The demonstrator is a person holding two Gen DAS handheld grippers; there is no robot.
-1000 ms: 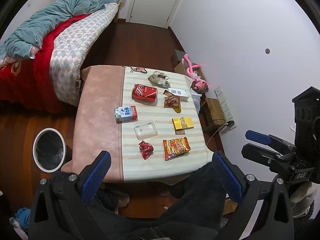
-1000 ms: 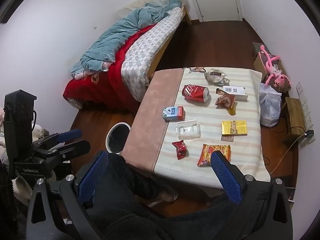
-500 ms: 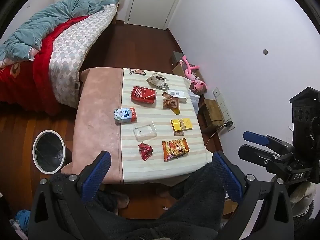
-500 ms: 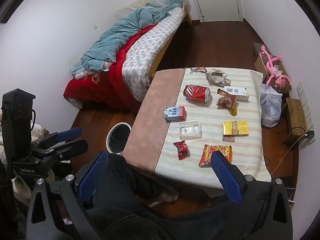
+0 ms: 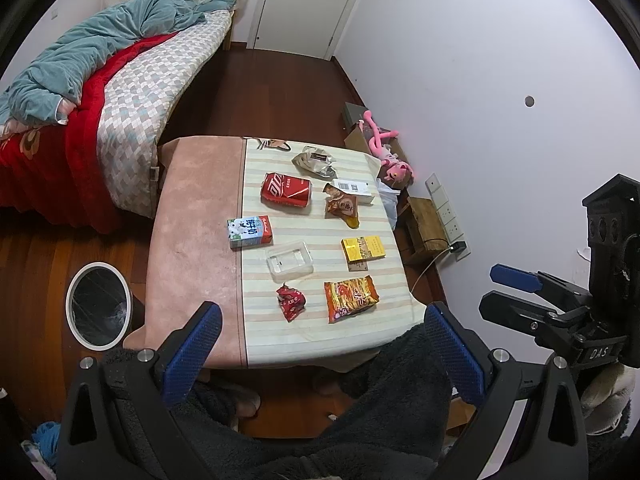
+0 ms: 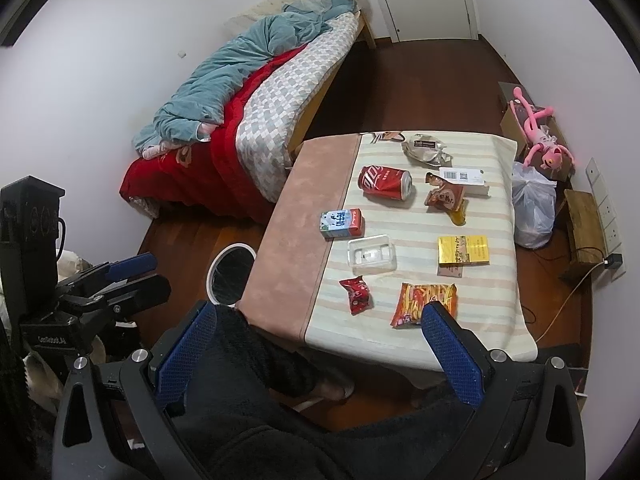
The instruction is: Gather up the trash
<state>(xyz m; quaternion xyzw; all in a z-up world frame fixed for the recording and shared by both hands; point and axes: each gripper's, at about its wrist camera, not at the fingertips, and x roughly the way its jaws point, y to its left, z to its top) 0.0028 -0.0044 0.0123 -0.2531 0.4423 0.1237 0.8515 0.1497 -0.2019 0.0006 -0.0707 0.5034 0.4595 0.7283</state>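
Note:
Trash lies on the low table (image 5: 192, 216) (image 6: 296, 248): a red can (image 5: 286, 193) (image 6: 385, 183), a milk carton (image 5: 249, 232) (image 6: 342, 223), a clear plastic tray (image 5: 290, 261) (image 6: 372, 256), a small red wrapper (image 5: 291, 302) (image 6: 356, 289), an orange snack bag (image 5: 351, 297) (image 6: 425, 302), a yellow box (image 5: 363, 249) (image 6: 463, 251), a brown wrapper (image 5: 341, 206) (image 6: 444, 197) and a silver wrapper (image 5: 314, 161) (image 6: 424, 148). A white bin (image 5: 99, 306) (image 6: 231, 274) stands left of the table. My left gripper (image 5: 320, 344) and right gripper (image 6: 316, 340) hang open and empty, high before the table's near edge.
A bed (image 5: 120, 92) (image 6: 256, 104) stands at the left. A pink plush toy (image 5: 382, 148) (image 6: 540, 136), a white bag (image 6: 534, 208) and a wooden box (image 5: 426, 220) line the right wall. Dark fabric (image 5: 312, 412) fills the foreground.
Both views have shifted slightly; the table sits a little higher and left in the left view. Both grippers stay open and empty.

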